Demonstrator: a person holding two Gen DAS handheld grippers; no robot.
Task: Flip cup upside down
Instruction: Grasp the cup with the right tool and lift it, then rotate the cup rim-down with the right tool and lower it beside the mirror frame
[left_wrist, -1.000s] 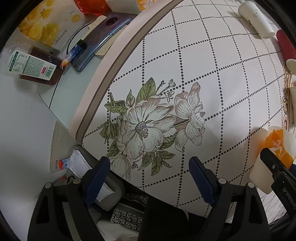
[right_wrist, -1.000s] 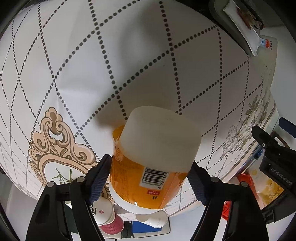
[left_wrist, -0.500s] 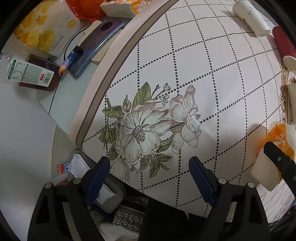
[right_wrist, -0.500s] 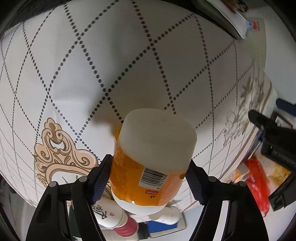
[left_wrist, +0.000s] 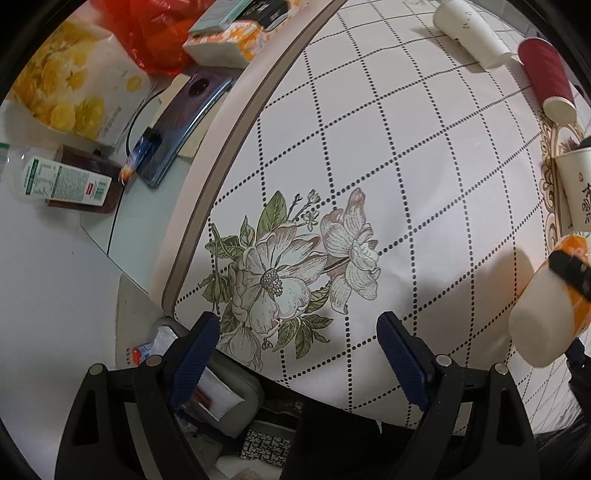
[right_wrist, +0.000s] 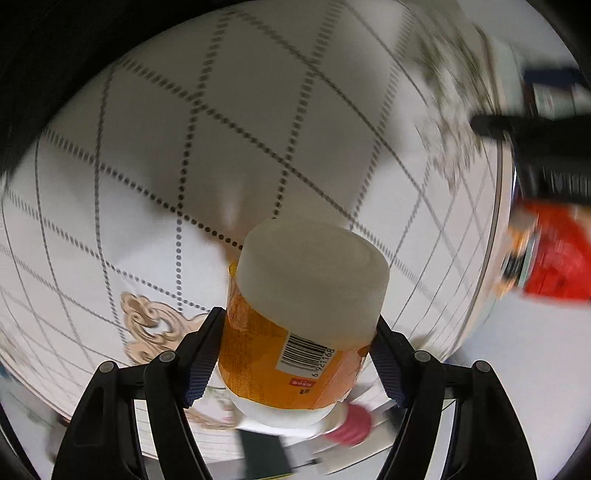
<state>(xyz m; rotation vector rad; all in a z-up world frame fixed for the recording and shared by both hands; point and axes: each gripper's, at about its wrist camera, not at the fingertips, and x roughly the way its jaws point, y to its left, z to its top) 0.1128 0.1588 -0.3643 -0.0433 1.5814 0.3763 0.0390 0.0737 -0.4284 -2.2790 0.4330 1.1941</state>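
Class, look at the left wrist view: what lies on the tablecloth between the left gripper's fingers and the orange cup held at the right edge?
In the left wrist view, only bare tablecloth with dotted diamond lines separates the left gripper from the orange cup.

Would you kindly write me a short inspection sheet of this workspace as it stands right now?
Surface: round tablecloth, dotted diamond grid, flower print.
Job's things: orange-labelled cup held off the cloth, closed base toward the camera.
Clutter: white paper cup and red cup lying down; a printed cup at the edge.
Grippers: right gripper clamps the cup; left gripper open, empty.
Cables: black cable plugged into the phone.
Surroundings: side table with red bag, tissue pack, bottle.
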